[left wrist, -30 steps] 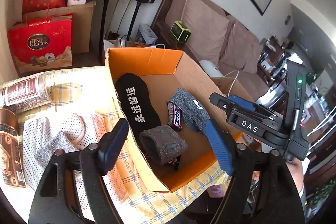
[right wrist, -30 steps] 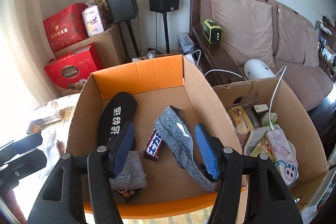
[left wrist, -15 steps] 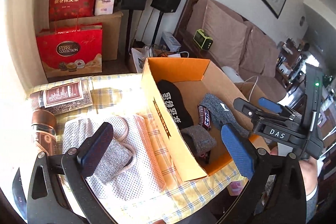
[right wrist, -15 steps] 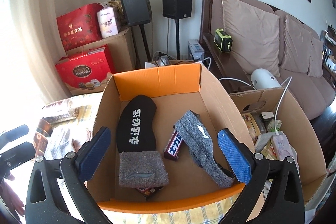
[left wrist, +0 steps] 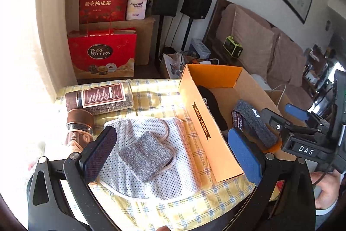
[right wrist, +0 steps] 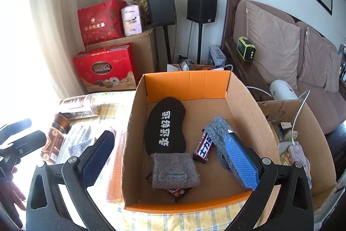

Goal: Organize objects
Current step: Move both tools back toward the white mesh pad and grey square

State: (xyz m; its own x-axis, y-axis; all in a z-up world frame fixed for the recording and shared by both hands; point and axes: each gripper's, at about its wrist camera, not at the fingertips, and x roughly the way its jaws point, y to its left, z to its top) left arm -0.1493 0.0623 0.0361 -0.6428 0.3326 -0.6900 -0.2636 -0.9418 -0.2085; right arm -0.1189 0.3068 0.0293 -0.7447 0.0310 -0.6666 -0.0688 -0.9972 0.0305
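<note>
An orange cardboard box (right wrist: pixel 188 86) stands on the yellow checked tablecloth (left wrist: pixel 151 101). It holds a black sock with white characters (right wrist: pixel 166 127), a long grey sock (right wrist: pixel 216 133), a folded grey sock (right wrist: pixel 175 172) and a chocolate bar (right wrist: pixel 203 148). Another bar (right wrist: pixel 177 192) pokes out from under the folded sock. My right gripper (right wrist: pixel 168 140) hangs open and empty over the box's front. Left of the box, my left gripper (left wrist: pixel 170 138) is open above a folded grey sock (left wrist: pixel 147 157) that lies on a white mesh garment (left wrist: pixel 177 176).
A jar lying on its side (left wrist: pixel 101 99) and an upright jar (left wrist: pixel 79 129) sit at the table's left. Red gift bags (left wrist: pixel 101 55), two speakers and a sofa (right wrist: pixel 281 40) stand behind. A second cardboard box (right wrist: pixel 307 168) of odds and ends stands to the right.
Both grippers have drawn back from the box and risen a little, and their jaws have widened. The left one has swung left, from over the box to over the mesh garment.
</note>
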